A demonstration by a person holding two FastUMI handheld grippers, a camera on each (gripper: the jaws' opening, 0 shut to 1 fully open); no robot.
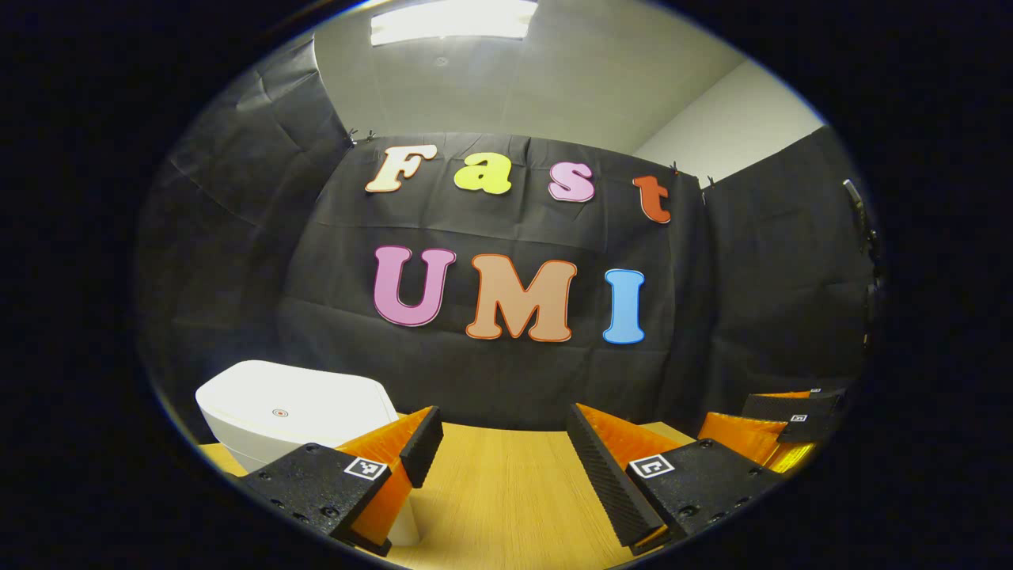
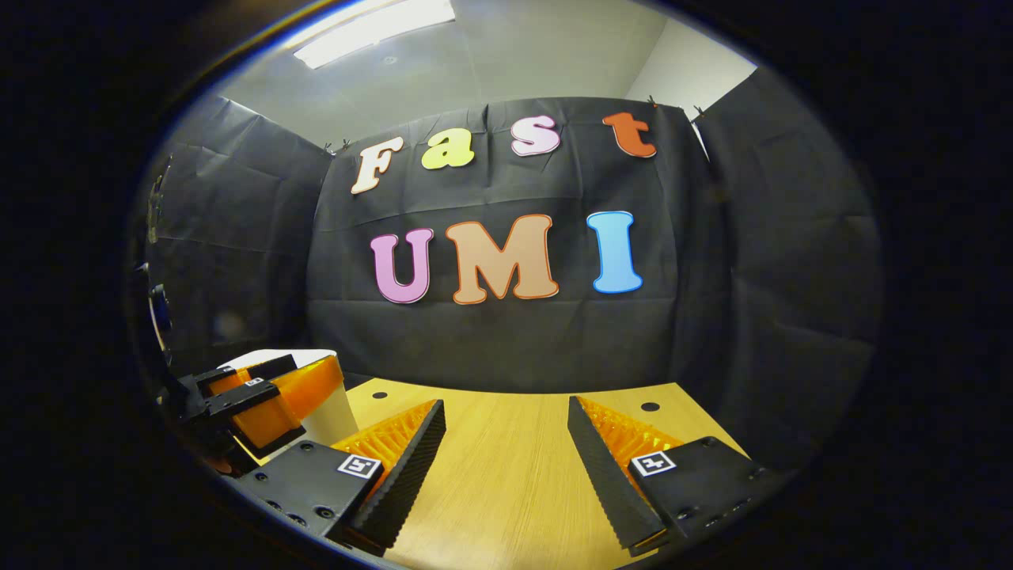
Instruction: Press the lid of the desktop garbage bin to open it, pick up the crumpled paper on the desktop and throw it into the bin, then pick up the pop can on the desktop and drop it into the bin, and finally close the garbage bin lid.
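A white garbage bin (image 1: 293, 412) with its lid down stands at the lower left of the left gripper view, a small round mark on its top. My left gripper (image 1: 502, 435) hangs open over the wooden desktop (image 1: 506, 491), just right of the bin, nothing between its fingers. In the right gripper view my right gripper (image 2: 506, 419) is open over bare wood, also holding nothing. The left gripper (image 2: 261, 396) appears there at the far left, in front of the white bin (image 2: 336, 404). The right gripper (image 1: 779, 431) shows at the right edge of the left gripper view.
The wooden desktop (image 2: 506, 475) runs back to the black cloth wall. Two small dark holes (image 2: 650, 406) sit near its rear edge in the right gripper view.
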